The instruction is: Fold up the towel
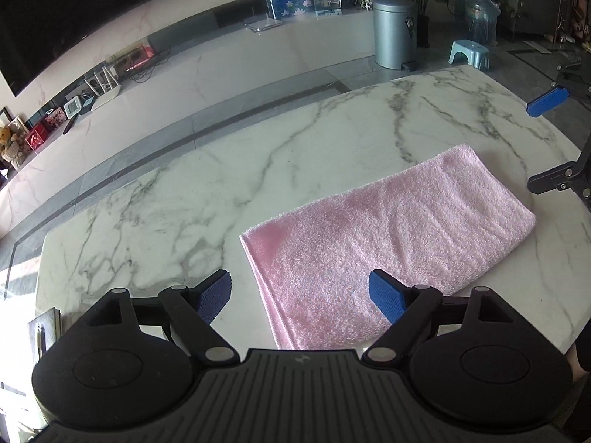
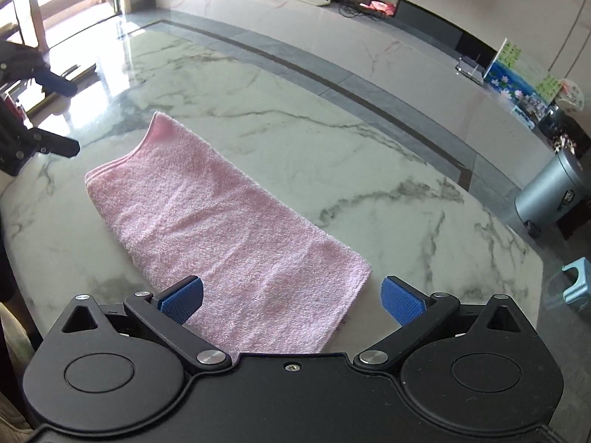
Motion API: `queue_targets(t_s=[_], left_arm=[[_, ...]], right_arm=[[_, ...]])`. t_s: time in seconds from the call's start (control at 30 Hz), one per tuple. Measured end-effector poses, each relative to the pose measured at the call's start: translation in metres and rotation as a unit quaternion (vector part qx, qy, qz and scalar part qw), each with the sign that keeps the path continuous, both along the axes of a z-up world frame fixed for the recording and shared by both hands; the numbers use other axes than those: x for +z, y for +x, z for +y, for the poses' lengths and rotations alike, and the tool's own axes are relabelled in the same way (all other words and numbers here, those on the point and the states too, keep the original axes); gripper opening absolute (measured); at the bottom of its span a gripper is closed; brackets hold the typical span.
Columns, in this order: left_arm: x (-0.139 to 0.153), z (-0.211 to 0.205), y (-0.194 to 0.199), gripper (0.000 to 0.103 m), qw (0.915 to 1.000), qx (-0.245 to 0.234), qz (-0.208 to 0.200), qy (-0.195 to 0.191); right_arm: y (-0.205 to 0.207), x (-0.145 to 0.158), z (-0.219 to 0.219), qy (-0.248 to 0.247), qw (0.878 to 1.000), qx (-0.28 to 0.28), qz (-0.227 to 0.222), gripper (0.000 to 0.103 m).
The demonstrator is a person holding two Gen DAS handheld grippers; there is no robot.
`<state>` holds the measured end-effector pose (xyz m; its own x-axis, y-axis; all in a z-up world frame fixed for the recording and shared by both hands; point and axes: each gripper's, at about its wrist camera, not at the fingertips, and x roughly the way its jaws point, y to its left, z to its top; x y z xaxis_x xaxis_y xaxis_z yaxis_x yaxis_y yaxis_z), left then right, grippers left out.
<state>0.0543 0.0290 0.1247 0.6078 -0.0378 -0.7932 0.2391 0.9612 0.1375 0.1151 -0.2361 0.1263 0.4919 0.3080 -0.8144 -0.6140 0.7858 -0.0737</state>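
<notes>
A pink towel [image 1: 384, 236] lies flat on the white marble table [image 1: 221, 170], folded into a long strip. My left gripper [image 1: 301, 297] hovers open over its near left corner, blue pads wide apart with nothing between them. In the right wrist view the same towel [image 2: 221, 229] runs diagonally from near my gripper to the far left. My right gripper [image 2: 291, 301] is open above the towel's near end, holding nothing. The right gripper's fingers [image 1: 546, 100] show at the right edge of the left wrist view; the left gripper's fingers [image 2: 55, 85] show at the left edge of the right wrist view.
Beyond the marble table [image 2: 369, 170] are a grey bin [image 1: 393, 33], a small blue stool [image 1: 470, 53], a water bottle and plants. A low TV bench with boxes and cables runs along the wall. A dark TV hangs at the upper left.
</notes>
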Motion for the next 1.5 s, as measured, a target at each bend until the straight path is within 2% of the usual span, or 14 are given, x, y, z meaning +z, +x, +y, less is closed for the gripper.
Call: queue_targets(t_s=[0.03, 0.07, 0.2, 0.3, 0.53, 0.8, 0.97, 1.07, 1.23, 1.5], left_arm=[[-0.003, -0.001, -0.005, 0.101, 1.0, 0.006, -0.004, -0.007], [-0.007, -0.001, -0.009, 0.103, 0.9998, 0.01, -0.005, -0.016], [-0.026, 0.0, -0.021, 0.103, 0.9964, 0.031, 0.016, -0.078], [-0.044, -0.003, -0.031, 0.103, 0.9943, 0.045, 0.026, -0.093], [-0.089, -0.014, -0.048, 0.103, 0.9917, 0.078, 0.035, -0.096], [-0.117, -0.01, -0.055, 0.103, 0.9875, 0.102, 0.026, -0.117], [-0.128, -0.011, -0.054, 0.103, 0.9877, 0.108, 0.024, -0.111], [-0.13, -0.012, -0.052, 0.103, 0.9893, 0.106, 0.009, -0.1], [-0.133, -0.016, -0.042, 0.103, 0.9906, 0.113, -0.01, -0.076], [-0.138, -0.019, -0.023, 0.103, 0.988, 0.128, -0.044, -0.073]], right_arm=[[-0.005, -0.004, -0.002, 0.011, 1.0, -0.016, -0.002, 0.102], [-0.011, -0.009, -0.004, 0.017, 0.999, -0.033, -0.006, 0.102], [-0.034, -0.035, -0.007, 0.029, 0.994, -0.101, -0.016, 0.102], [-0.051, -0.055, -0.007, 0.043, 0.99, -0.13, -0.017, 0.102], [-0.08, -0.095, -0.002, 0.061, 0.982, -0.176, -0.024, 0.102], [-0.084, -0.12, 0.006, 0.059, 0.978, -0.197, -0.027, 0.102], [-0.079, -0.133, 0.009, 0.056, 0.975, -0.211, -0.026, 0.102], [-0.076, -0.14, 0.013, 0.056, 0.974, -0.216, -0.025, 0.102], [-0.069, -0.141, 0.017, 0.06, 0.972, -0.222, -0.036, 0.102], [-0.051, -0.144, 0.025, 0.067, 0.971, -0.225, -0.048, 0.103]])
